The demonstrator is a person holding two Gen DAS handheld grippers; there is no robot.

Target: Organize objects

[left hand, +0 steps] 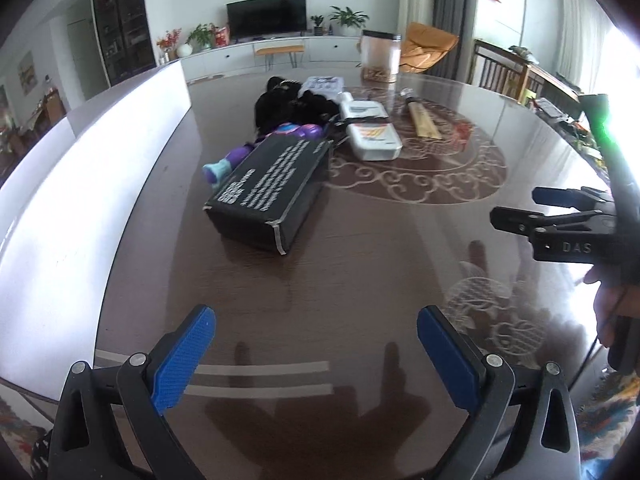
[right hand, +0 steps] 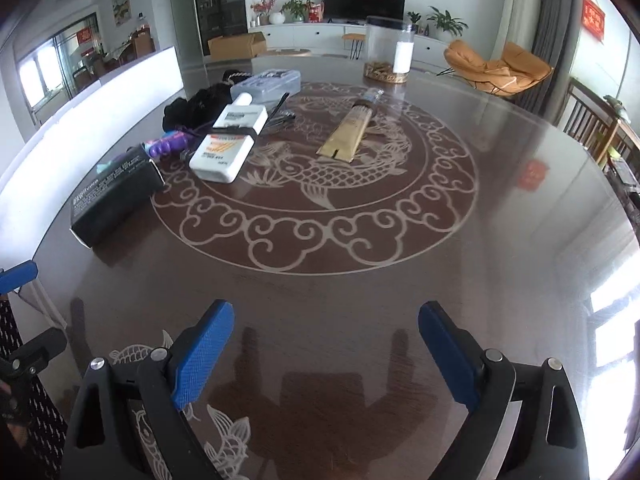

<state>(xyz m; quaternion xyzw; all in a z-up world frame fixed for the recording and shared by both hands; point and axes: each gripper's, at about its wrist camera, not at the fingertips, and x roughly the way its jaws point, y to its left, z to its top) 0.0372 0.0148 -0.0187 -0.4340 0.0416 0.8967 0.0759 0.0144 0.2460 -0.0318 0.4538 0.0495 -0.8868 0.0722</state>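
Dark glossy wood with a pale carp-and-cloud inlay makes up the round table (right hand: 360, 280), and the things to sort lie in a loose cluster on its far left part. Nearest is a black box (left hand: 272, 188) with white print, lying flat; just behind it, touching or nearly so, a purple toy (left hand: 276, 136) with a light blue end. Beyond these sits a heap of black cloth (left hand: 292, 106), and beside it a white bottle (right hand: 230, 142) lies on its side with a dark band across its middle. A clear plastic case (right hand: 268, 84) rests behind the bottle. Apart from the cluster, over the carp design, lies a tan packet (right hand: 348, 132), and at the far rim stands a clear jar (right hand: 388, 50) with a dark lid. The left hand-held gripper (left hand: 316, 344) hovers over bare table, blue pads spread wide, nothing between them. The right hand-held gripper (right hand: 326, 344) is likewise wide and empty.
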